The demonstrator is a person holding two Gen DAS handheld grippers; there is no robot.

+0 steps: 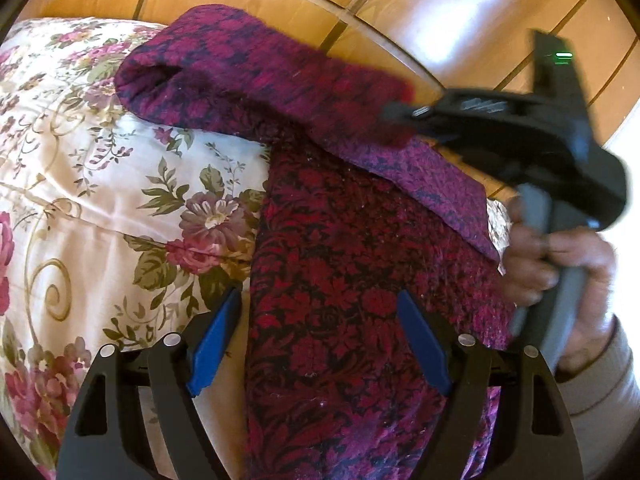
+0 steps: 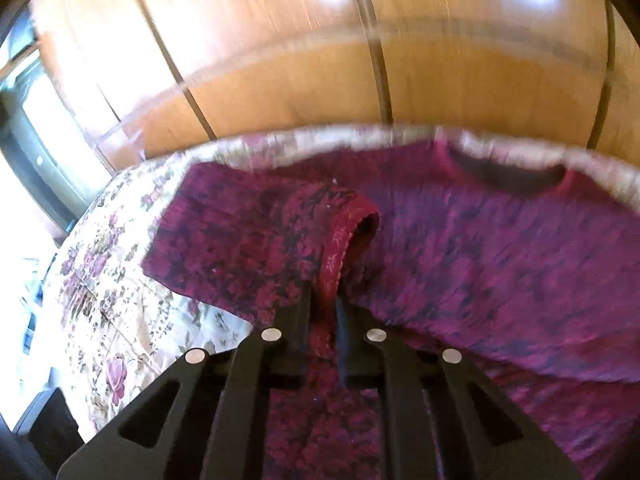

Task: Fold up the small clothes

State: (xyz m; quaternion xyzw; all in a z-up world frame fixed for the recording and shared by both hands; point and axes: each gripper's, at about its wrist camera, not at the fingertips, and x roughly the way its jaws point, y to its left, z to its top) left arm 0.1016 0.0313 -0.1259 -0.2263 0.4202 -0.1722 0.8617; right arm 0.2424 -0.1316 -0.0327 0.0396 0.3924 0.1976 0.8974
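Magenta floral-knit sweater [image 2: 500, 248] lies on the floral bedspread [image 1: 100, 168], its sleeve cuff [image 2: 340, 248] pinched in the right gripper's [image 2: 323, 300] closed jaws, while the left gripper [image 1: 320, 304] hangs open-jawed above the fabric.

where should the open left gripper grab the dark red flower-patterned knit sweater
Judging by its pose, the dark red flower-patterned knit sweater is best taken at its near straight side edge, coming from the floral bedspread side. That edge lies flat and exposed; the right gripper already pinches the sleeve cuff.

Black tongs [image 1: 320, 344] with blue pads [image 1: 212, 340], silver rivets, beige sleeve [image 1: 600, 392]
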